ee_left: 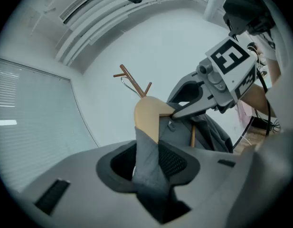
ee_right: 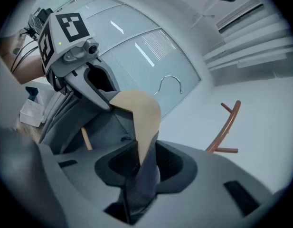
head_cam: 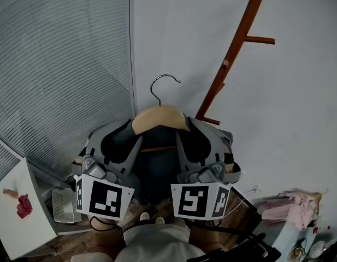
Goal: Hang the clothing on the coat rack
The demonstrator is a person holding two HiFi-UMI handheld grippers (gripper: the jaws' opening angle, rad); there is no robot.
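Grey window blinds (head_cam: 59, 64), plain white wall (head_cam: 299, 102); wooden floor (head_cam: 70, 242)

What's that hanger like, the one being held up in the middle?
The hanger is pale wood with curved shoulders, a thin metal hook on top and a wooden crossbar below. A dark grey garment drapes over it. It is held upright, the left tool clamping one cloth-covered shoulder and the right tool the other. Its hook touches nothing; the rack stands beyond it.
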